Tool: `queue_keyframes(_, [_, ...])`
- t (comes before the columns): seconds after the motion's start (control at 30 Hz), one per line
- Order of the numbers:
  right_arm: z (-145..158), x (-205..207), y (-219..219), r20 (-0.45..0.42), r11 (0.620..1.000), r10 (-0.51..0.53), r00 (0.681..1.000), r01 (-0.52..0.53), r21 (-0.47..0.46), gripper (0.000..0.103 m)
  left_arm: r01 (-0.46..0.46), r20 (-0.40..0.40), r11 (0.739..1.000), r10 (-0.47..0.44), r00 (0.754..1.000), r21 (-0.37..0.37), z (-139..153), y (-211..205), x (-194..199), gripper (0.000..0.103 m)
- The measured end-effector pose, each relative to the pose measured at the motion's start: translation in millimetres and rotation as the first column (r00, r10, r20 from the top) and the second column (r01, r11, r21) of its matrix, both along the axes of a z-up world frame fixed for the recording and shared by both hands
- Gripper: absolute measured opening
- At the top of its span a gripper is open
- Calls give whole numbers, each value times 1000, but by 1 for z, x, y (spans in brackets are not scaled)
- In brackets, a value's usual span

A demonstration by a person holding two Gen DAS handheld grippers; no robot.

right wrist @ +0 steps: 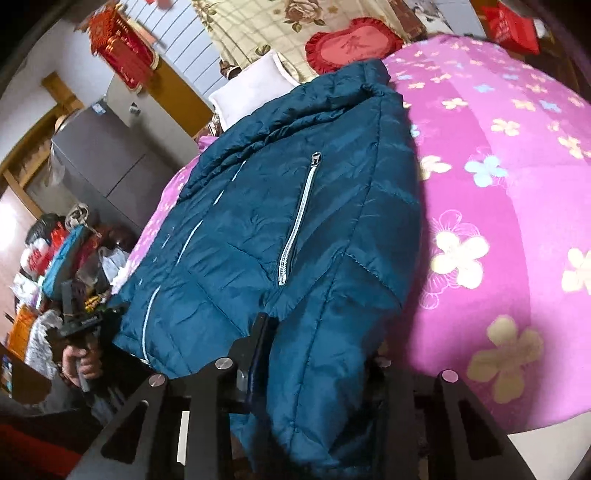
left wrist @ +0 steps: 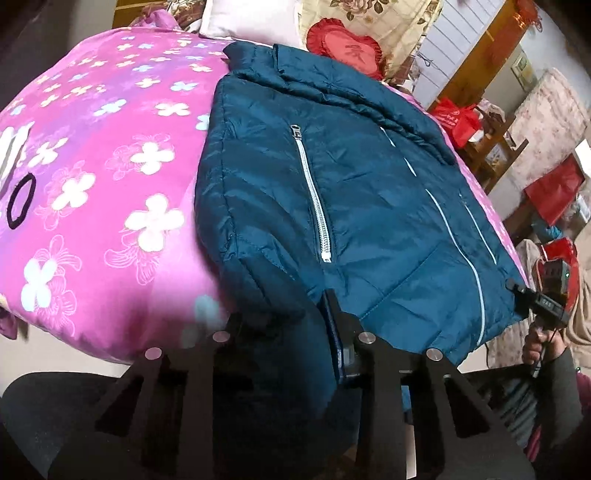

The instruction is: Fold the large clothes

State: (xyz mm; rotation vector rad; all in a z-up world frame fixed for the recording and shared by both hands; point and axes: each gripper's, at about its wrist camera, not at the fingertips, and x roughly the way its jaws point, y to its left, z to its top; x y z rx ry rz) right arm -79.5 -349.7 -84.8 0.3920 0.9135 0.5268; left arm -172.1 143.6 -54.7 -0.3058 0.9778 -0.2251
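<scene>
A teal quilted jacket lies front up on a pink flowered bedspread, collar at the far end, with white zips showing. My left gripper is at its near left side, and puffy sleeve fabric fills the gap between the black fingers, which press on it. The right gripper, held by a hand, touches the jacket's near right corner. In the right wrist view the jacket bulges between my right gripper's fingers, gripped there; its far finger is hidden by fabric. The left gripper sits at the hem's other corner.
A red heart cushion and a white pillow lie at the head of the bed. Red bags and shelves crowd one side of the bed. A grey cabinet and piled clutter stand on the other.
</scene>
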Motion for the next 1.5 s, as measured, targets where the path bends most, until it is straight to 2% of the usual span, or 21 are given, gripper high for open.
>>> queue_keyframes(0.1, [-1,-2,-1,8,1000,-14,1000,14,0,34,4,7,999,-4,1000,37,1,-6,-1,27])
queue_keyframes(0.17, [-1,-1,1,11,1000,-18,1000,18,4,34,-2,5,1000,2,1000,27,1,-6,0,29])
queue_keyframes(0.23, [-1,0,5,11,1000,-5,1000,5,4,34,6,3,1000,-6,1000,-19,0,-3,2,45])
queue_keyframes(0.3, [1,0,11,8,1000,6,1000,-5,-14,29,10,-1,999,-10,1000,-50,1,-3,4,48])
queue_keyframes(0.33, [3,0,16,18,999,9,1000,-8,-34,25,11,-3,999,-11,1000,-41,2,-4,4,46])
queue_keyframes(0.37, [6,-2,18,35,999,5,999,-4,-48,21,5,-2,1000,-5,1000,-27,2,-5,3,36])
queue_keyframes(0.4, [9,-5,20,54,999,-1,999,4,-47,20,-7,0,1000,7,1000,-4,3,-5,3,18])
queue_keyframes(0.5, [22,-19,23,115,999,-25,993,29,-31,17,-23,16,999,23,1000,-23,8,1,0,11])
queue_keyframes(0.57, [27,-29,27,133,998,-42,990,47,-30,16,-31,43,1000,31,999,-3,16,5,-5,10])
queue_keyframes(0.7, [35,-49,38,177,986,-94,980,116,-117,16,-54,66,999,54,996,-5,27,18,-10,10])
queue_keyframes(0.83, [44,-74,45,231,981,-134,964,161,-104,16,-66,100,998,65,993,10,39,27,-24,9])
queue_keyframes(1.0, [53,-91,46,279,975,-167,946,201,-96,15,-94,134,995,96,986,-25,45,37,-43,9])
queue_keyframes(1.2, [72,-113,45,361,951,-214,908,278,-133,15,-121,210,986,143,967,-115,58,47,-70,9])
queue_keyframes(1.3, [81,-123,41,392,946,-231,890,300,-123,15,-115,251,982,151,956,-150,71,50,-83,9])
queue_keyframes(1.5, [97,-134,28,431,945,-249,867,316,-89,15,-100,311,980,150,939,-171,93,49,-99,9])
